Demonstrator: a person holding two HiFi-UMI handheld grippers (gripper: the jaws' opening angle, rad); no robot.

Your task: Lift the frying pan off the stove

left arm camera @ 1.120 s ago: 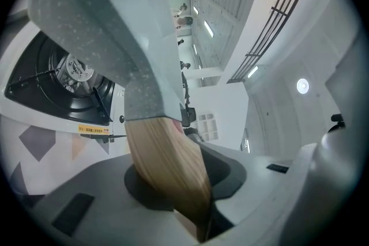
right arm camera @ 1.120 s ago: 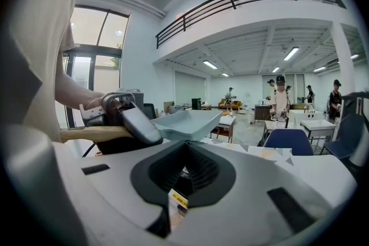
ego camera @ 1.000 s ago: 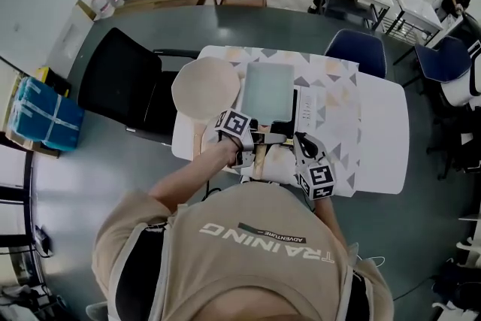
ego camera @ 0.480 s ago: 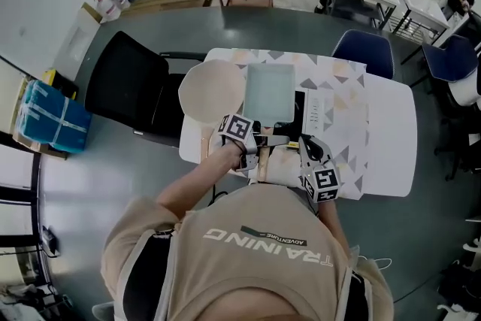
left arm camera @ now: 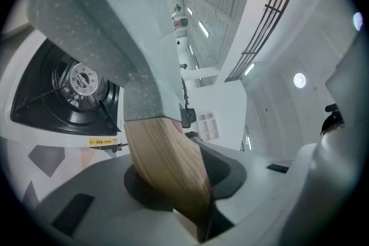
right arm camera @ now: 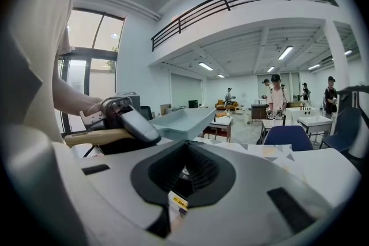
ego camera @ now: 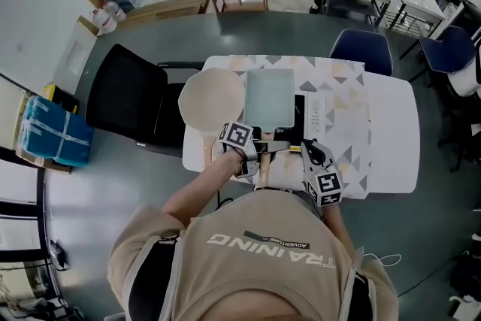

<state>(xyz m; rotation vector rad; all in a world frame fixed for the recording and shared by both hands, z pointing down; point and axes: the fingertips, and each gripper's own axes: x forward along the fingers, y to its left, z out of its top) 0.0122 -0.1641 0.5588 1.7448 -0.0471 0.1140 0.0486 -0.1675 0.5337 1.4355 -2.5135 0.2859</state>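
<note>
Table [ego camera: 383, 124] carries the stove [ego camera: 310, 113]. Frying pan [ego camera: 268, 98] hangs over it, prob. just clear: left gripper view shows the black burner [left arm camera: 81, 82] open below the pan's tilted underside. Pan's long axis runs away from the person, wooden handle [ego camera: 262, 160] pointing back at them, so it's an easy reach. The left gripper [ego camera: 258, 147] is clenched on that handle & carries the pan alone. The right gripper [ego camera: 304, 149] is just beside, jaws together w/ nothing in them, likely spare.

Grey floor [ego camera: 113, 184] surrounds the white table [ego camera: 387, 139]; a black chair [ego camera: 124, 94] stands left of it, a blue chair [ego camera: 361, 50] beyond.
</note>
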